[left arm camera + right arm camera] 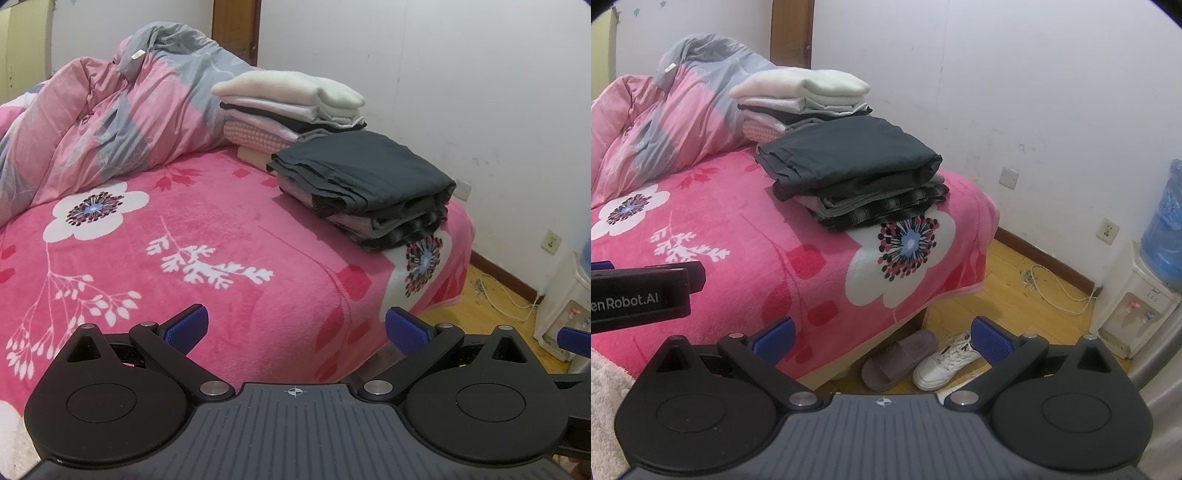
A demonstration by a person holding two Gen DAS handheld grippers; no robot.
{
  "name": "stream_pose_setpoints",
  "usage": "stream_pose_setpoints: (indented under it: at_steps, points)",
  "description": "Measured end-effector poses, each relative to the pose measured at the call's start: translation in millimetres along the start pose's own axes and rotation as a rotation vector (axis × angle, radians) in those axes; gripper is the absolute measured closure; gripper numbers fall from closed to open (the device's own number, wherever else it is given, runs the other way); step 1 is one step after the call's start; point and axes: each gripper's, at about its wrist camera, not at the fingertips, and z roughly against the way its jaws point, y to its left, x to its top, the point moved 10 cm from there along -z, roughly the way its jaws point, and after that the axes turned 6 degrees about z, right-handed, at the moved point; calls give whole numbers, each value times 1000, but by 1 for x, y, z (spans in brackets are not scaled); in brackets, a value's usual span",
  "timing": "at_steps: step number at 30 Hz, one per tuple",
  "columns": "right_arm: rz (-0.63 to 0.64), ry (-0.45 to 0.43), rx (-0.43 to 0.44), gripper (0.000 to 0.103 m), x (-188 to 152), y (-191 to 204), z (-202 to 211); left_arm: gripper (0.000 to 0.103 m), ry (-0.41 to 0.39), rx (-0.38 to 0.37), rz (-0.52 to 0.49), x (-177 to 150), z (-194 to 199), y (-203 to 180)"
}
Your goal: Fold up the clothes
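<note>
Folded clothes sit in two stacks on the far right part of the bed [229,229], which is covered by a pink fleece blanket [746,229] printed with white flowers. A rumpled pink and grey quilt [110,122] is heaped along the far left of the bed, against the white wall [461,74].

The nearer stack [365,184] lies close to the bed's right corner; its top piece is a dark grey garment [849,155], folded flat, over lighter grey and dark striped pieces. Just behind it, touching or nearly so, stands the taller stack [291,107], topped by a cream knit [801,86], with pale, black and pink checked layers below.

On the wooden floor [1008,291] to the right, a water dispenser [1134,302] stands by the wall and carries a blue bottle [1167,229] upside down on its top; how much the bottle holds cannot be told. A white cable [1067,291] trails across the floor toward it. A brown slipper [897,360] and a white sneaker [945,363] lie side by side at the foot of the bed.

The left claw [295,328] hangs above the near edge of the bed, jaws spread wide with nothing between the blue pads [186,330]. The right claw [882,338] is over the bed's corner and the shoes, likewise wide apart and empty. Both are well apart from the stacks.
</note>
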Motion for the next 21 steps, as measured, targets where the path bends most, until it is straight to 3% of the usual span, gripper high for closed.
stream_pose_setpoints:
  at_steps: [21]
  points:
    - [0, 6, 1, 0, -1, -2, -2, 0, 1, 0, 2, -1, 0, 0]
